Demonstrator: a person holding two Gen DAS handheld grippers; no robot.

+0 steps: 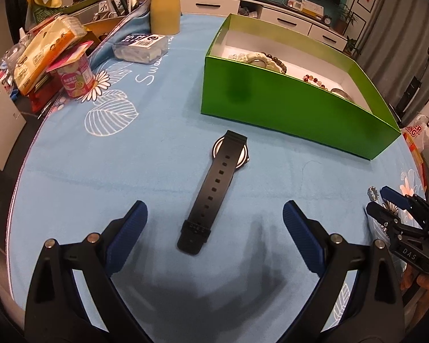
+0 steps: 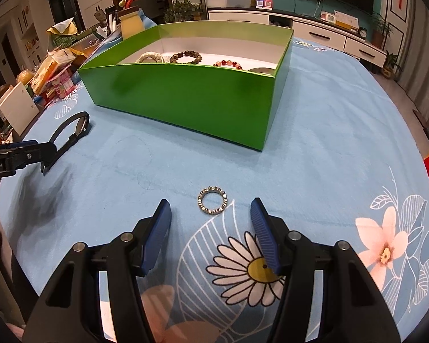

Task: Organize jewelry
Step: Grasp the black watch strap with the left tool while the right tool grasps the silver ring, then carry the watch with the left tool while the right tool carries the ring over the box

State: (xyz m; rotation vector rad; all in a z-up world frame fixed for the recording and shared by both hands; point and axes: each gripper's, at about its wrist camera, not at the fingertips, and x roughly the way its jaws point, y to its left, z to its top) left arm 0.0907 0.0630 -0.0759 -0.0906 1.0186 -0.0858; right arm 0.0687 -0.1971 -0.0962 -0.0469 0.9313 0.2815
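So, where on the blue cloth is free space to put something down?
Free: the cloth right of the green box, and the strip between the box, the silver ring and the black watch. Crowded: the cloth's left edge, with the pink cup and packets.

"das" is on the right tongs (image 1: 381, 200), "robot.ai" on the left tongs (image 2: 47, 150), "swee" on the tablecloth (image 1: 146, 75).

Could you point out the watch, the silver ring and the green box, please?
Watch (image 1: 211, 188): left wrist view, on its strap.
Ring (image 2: 212, 205): right wrist view, on its beaded band.
Box (image 2: 186, 97): right wrist view, on its near wall.
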